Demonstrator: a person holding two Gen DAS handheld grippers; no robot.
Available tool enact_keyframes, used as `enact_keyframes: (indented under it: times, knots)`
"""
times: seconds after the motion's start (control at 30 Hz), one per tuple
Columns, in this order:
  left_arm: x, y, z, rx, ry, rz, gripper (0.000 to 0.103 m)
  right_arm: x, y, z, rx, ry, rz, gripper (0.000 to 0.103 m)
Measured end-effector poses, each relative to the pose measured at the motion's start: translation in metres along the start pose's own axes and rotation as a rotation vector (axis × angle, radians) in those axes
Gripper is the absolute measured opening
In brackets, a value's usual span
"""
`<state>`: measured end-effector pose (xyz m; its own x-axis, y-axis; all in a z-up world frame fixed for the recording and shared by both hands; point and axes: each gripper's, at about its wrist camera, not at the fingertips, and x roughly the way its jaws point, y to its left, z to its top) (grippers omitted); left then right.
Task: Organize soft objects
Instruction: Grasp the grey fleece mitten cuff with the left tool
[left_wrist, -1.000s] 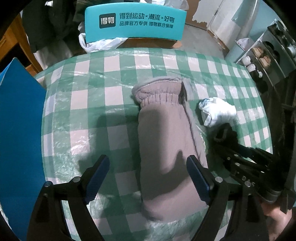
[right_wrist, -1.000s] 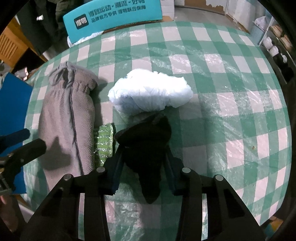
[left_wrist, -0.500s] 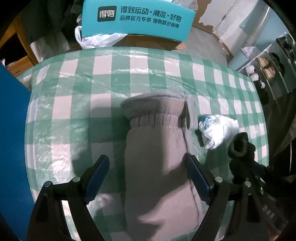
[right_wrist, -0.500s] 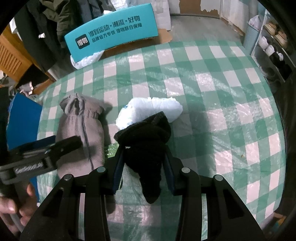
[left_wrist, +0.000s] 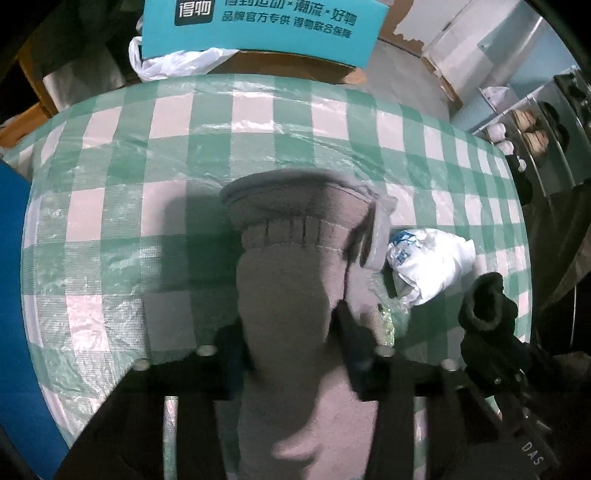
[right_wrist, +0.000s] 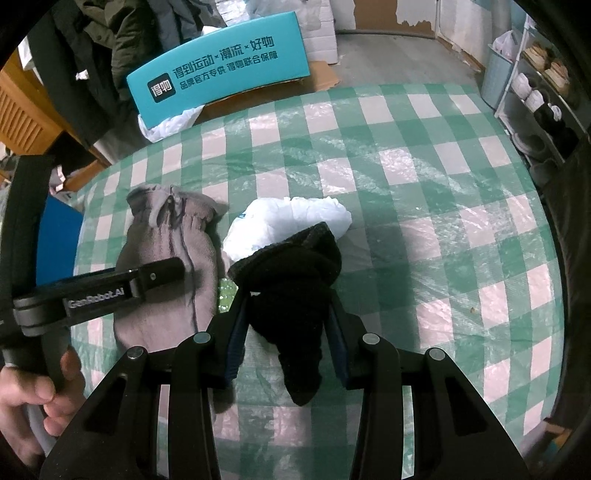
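Observation:
A grey fleece mitten (left_wrist: 295, 295) lies on the green-checked table (left_wrist: 110, 221), cuff pointing away. My left gripper (left_wrist: 291, 343) is shut on the mitten's middle, its fingers pressed to both sides. In the right wrist view the mitten (right_wrist: 166, 266) shows with the left gripper's finger (right_wrist: 147, 277) across it. My right gripper (right_wrist: 288, 314) is shut on a black fleece glove (right_wrist: 291, 280) and holds it above the table. The black glove also shows in the left wrist view (left_wrist: 487, 317). A crumpled white plastic bag (right_wrist: 288, 218) lies behind the black glove.
A small green sparkly item (right_wrist: 225, 291) lies between the mitten and the black glove. A blue board (left_wrist: 14, 295) sits at the table's left edge. A teal printed box (right_wrist: 218, 85) stands behind the table. Shoe shelves (right_wrist: 535, 92) stand at the right.
My left gripper has closed onto the grey mitten after being open around it. My right gripper has lifted and drawn back with the black glove in it.

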<state>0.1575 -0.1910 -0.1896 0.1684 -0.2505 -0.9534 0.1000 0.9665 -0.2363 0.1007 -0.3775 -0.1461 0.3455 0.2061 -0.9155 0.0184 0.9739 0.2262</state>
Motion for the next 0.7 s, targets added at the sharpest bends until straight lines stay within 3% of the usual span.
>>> enact_keyframes:
  times: [0.1,0.2,0.7]
  knots:
    - [-0.006,-0.005,-0.003,0.029,-0.021,0.001,0.020,0.000,0.000,0.000,0.001,0.000,0.001,0.039]
    - [-0.013,-0.011,-0.004,0.062,-0.038,0.002,0.017,-0.002,0.001,0.000,-0.002,-0.004,-0.001,0.039]
    - [-0.067,-0.026,-0.018,0.155,-0.138,-0.009,0.016,-0.020,0.011,-0.002,-0.015,-0.032,-0.004,0.039]
